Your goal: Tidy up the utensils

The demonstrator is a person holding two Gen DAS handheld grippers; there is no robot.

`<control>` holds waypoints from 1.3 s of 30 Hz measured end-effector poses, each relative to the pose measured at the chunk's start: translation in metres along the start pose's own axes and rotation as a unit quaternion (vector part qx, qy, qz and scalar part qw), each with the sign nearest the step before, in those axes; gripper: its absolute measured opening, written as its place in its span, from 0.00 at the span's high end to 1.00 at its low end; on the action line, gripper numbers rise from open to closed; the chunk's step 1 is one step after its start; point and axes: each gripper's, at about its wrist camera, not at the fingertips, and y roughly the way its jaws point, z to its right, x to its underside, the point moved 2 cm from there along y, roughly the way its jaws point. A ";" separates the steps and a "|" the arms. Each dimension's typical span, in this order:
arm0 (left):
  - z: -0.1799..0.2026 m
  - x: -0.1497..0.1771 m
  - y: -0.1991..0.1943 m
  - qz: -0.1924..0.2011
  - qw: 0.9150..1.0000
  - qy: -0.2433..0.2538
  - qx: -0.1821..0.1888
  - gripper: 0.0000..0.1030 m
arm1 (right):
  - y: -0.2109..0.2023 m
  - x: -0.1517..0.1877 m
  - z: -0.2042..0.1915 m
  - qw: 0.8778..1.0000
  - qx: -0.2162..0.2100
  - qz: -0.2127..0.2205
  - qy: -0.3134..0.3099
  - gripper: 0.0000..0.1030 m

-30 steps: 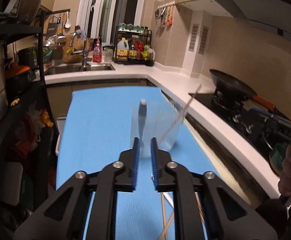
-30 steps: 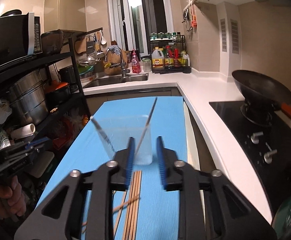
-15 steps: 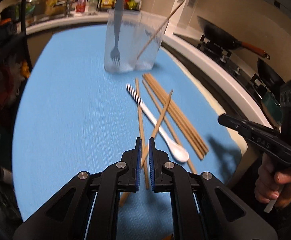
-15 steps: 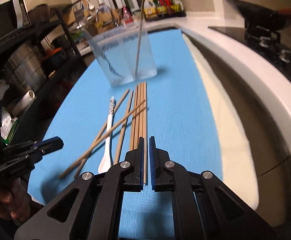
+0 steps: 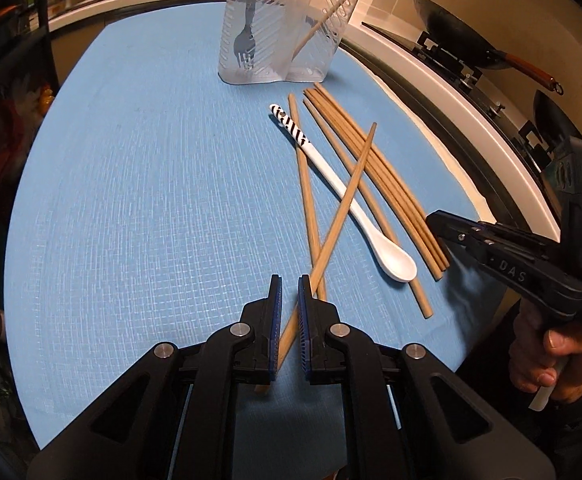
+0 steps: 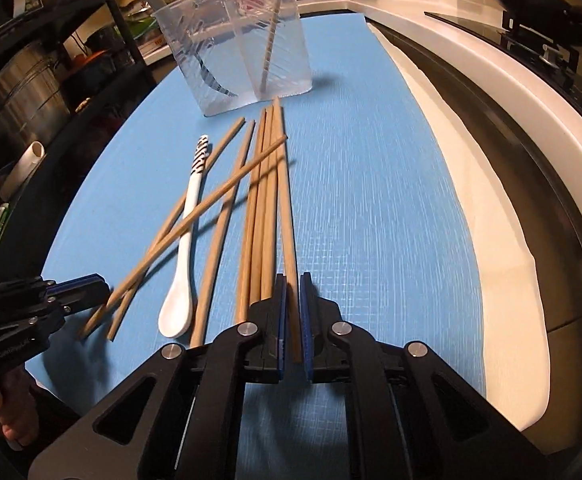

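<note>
Several wooden chopsticks [image 5: 355, 152] [image 6: 265, 184] and a white spoon [image 5: 347, 200] [image 6: 189, 232] with a striped handle lie on the blue mat [image 5: 131, 184] [image 6: 371, 200]. A clear two-part holder [image 5: 287, 20] [image 6: 235, 40] stands at the far end with a grey fork [image 5: 247, 32] and one chopstick [image 6: 271, 32] in it. My left gripper [image 5: 287, 284] has its jaws nearly shut over the near end of a slanting chopstick [image 5: 331, 240]. My right gripper [image 6: 293, 280] has its jaws nearly shut over the end of the rightmost chopstick [image 6: 287, 216].
A white counter [image 6: 491, 72] with a stove and a wok [image 5: 463, 40] runs along the right. A black rack with steel pots [image 6: 23, 88] stands on the left. A sink and bottles sit at the back. The mat's near edge is close below both grippers.
Both grippers tilted down from the holder and dropped low over the near ends of the chopsticks. Their jaws narrowed, then parted slightly.
</note>
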 end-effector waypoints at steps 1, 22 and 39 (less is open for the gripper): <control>0.000 0.000 0.000 -0.001 1.000 0.002 0.002 0.92 | 0.000 0.001 -0.002 1.000 0.004 0.000 -0.005 0.91; 0.014 0.002 0.007 -0.011 1.000 0.027 0.011 0.92 | -0.004 0.001 0.001 0.999 0.034 0.004 -0.021 0.95; -0.030 -0.014 -0.013 0.053 0.996 -0.027 -0.069 0.94 | -0.006 0.000 0.011 0.999 0.053 0.007 -0.010 0.95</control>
